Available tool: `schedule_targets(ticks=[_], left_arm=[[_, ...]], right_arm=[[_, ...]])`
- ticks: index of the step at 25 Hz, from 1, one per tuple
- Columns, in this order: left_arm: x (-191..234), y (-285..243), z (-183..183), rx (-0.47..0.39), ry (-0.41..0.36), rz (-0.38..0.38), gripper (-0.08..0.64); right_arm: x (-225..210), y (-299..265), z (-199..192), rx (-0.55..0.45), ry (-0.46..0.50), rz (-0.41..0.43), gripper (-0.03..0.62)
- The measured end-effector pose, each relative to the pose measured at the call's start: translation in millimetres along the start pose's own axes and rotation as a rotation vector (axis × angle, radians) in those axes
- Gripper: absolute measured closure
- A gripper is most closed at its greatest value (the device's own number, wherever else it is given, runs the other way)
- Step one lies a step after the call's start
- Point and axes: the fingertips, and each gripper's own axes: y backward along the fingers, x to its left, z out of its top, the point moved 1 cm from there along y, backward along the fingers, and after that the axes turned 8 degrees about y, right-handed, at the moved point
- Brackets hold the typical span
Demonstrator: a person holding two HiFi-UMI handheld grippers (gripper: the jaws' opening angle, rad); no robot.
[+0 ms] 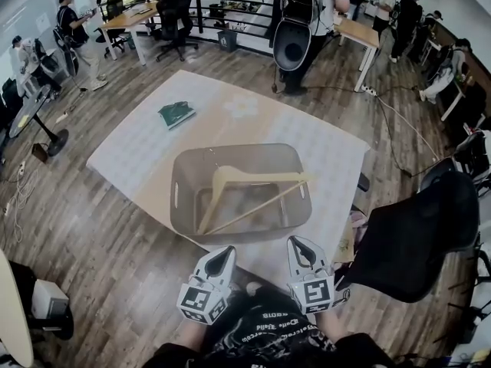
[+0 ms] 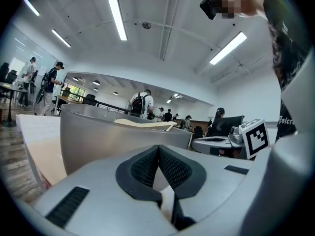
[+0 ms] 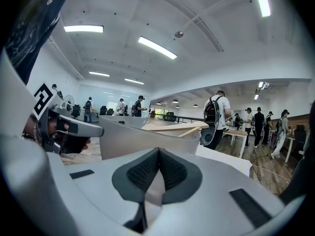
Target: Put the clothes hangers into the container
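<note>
A pale surface (image 1: 130, 156) carries a grey, see-through container (image 1: 182, 194), which sits just in from the near edge and about midway along it. 1 light wooden clothes hanger (image 1: 257, 178) lies inside the container, tilted. Its shoulder piece runs across the upper part, its right end rests on the right rim, and its straight bar slants down toward the near left corner of the container floor. From the 2 gripper views the top of the hanger shows just above the rim.

Toward the far left corner of the surface, well apart from the container, lies a flat green item (image 1: 176, 114); what it is cannot be made out.

Both tools are held low at the near edge of the surface, side by side, pointing at the near wall of the container without touching it. The left claw (image 2: 158, 149) has its 2 dark ribbed pads pressed together, with nothing between them. The right claw (image 3: 158, 152) is the same, its pads meeting at the tips and empty. Each tool carries its cube of square markers on top, near the holder's hands.

A black office chair (image 1: 414, 236) stands just off the right edge of the surface. Beyond the far edge a person with a backpack (image 1: 298, 14) stands on the wooden floor, with other people and desks further back.
</note>
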Motion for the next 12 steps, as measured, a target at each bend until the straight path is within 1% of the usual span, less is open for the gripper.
schedule_targets(ticks=[4,7,12], left_arm=[[0.2,-0.9,0.3,-0.003,0.001,0.003,0.540],[1.4,-0.7,3.0,-0.009,0.001,0.007,0.540],[4.7,-0.9,2.2,-0.013,0.002,0.020,0.540]], right_arm=[[-6.3,1.1,1.9,0.008,-0.020,-0.023,0.584],[-8.0,-1.0,3.5,0.020,0.000,-0.029,0.584],[-4.5,-5.4,5.2,0.023,0.039,-0.012,0.584]])
